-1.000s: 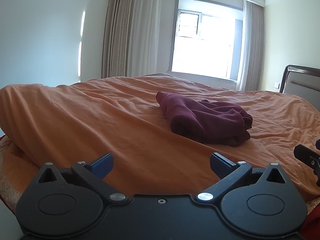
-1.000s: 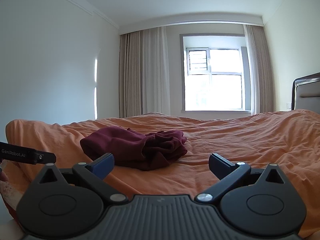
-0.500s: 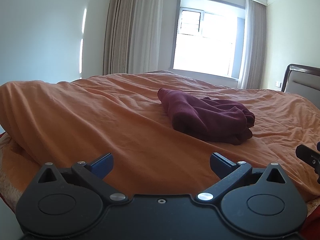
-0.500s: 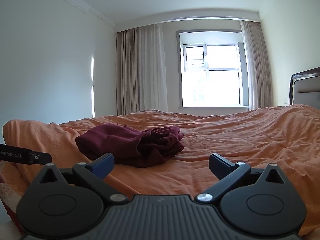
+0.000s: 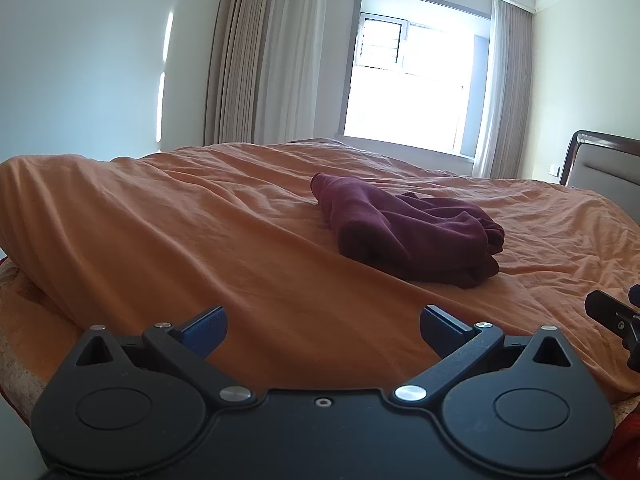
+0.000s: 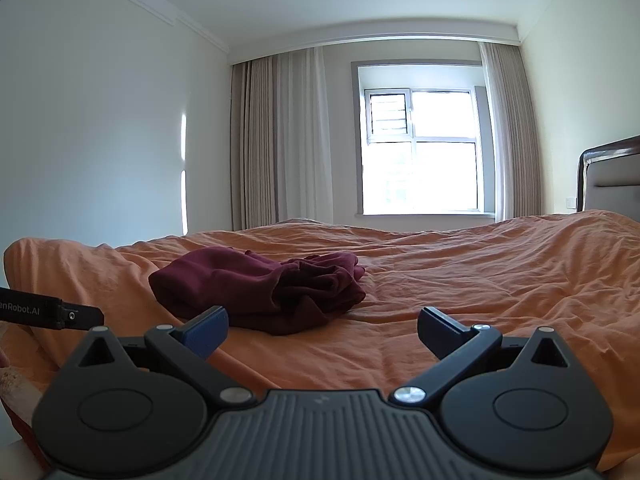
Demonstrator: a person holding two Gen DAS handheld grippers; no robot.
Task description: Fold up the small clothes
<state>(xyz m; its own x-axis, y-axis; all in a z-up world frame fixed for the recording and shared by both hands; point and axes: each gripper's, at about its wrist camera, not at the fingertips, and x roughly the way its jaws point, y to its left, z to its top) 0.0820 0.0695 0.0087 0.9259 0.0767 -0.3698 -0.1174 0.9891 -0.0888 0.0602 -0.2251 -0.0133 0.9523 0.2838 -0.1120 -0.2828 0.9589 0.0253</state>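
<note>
A dark maroon garment (image 5: 412,236) lies crumpled in a heap on the orange bedspread (image 5: 200,232); it also shows in the right wrist view (image 6: 260,288). My left gripper (image 5: 323,326) is open and empty, hovering over the near edge of the bed, short of the garment. My right gripper (image 6: 322,328) is open and empty, just short of the garment's near right side. The right gripper's edge shows at the far right of the left wrist view (image 5: 616,316). The left gripper's body shows at the left of the right wrist view (image 6: 48,314).
The bedspread (image 6: 480,280) is wrinkled and bulges at the left edge. A headboard (image 5: 600,164) stands at the right. A window (image 6: 420,152) with curtains (image 6: 280,140) is behind the bed. White walls flank the room.
Both grippers have edged slightly closer to the bed and the garment sits a little lower in both views. Both jaws stay open and empty.
</note>
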